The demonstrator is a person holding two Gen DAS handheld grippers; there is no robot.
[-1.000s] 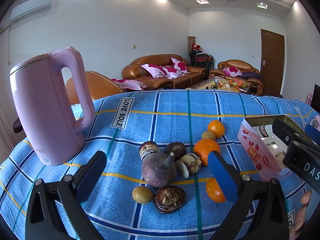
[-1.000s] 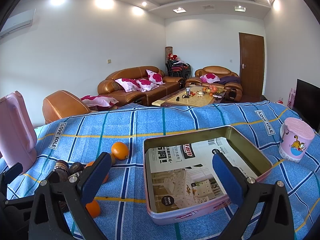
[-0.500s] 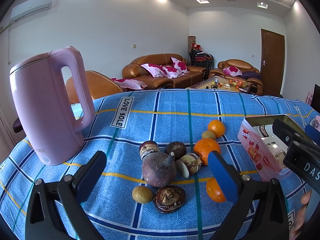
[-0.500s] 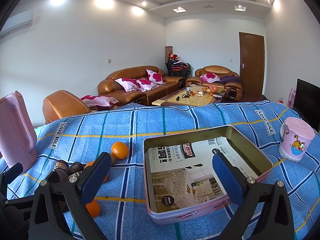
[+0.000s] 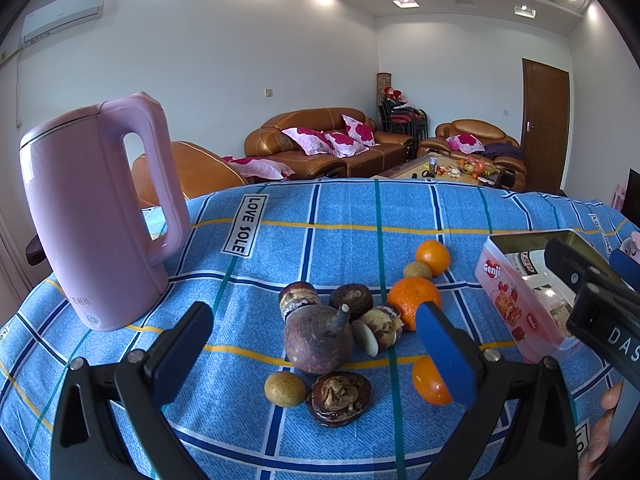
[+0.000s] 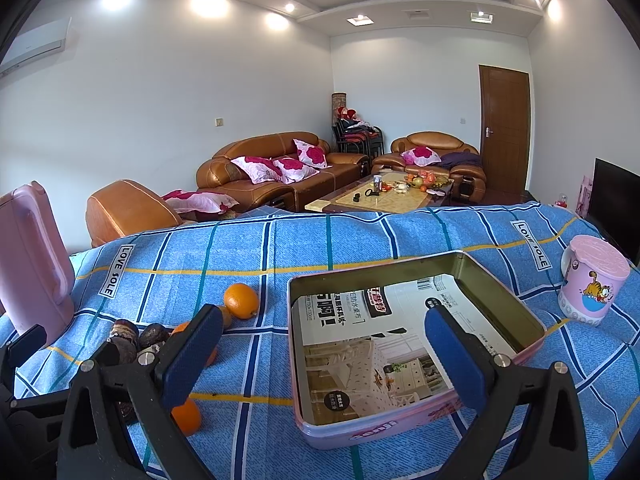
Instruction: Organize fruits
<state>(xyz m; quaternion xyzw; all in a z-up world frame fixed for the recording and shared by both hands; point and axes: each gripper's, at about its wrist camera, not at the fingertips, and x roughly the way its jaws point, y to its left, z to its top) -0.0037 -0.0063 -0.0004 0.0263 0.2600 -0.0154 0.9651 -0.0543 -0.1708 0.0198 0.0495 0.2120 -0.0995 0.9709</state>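
A cluster of fruit lies on the blue checked cloth: a large purple mangosteen [image 5: 319, 339], several dark brown fruits [image 5: 339, 398], a small tan fruit [image 5: 285, 389] and three oranges [image 5: 414, 300]. My left gripper [image 5: 314, 354] is open and empty, hovering just in front of the cluster. An open pink tin [image 6: 404, 344] lined with printed paper sits to the right, also in the left wrist view [image 5: 524, 304]. My right gripper [image 6: 326, 356] is open and empty above the tin's near left part. The far orange [image 6: 241, 301] lies left of the tin.
A tall pink kettle [image 5: 96, 216] stands at the left of the table. A pink lidded cup [image 6: 592, 280] stands at the right, beyond the tin. Sofas and a coffee table fill the room behind the table's far edge.
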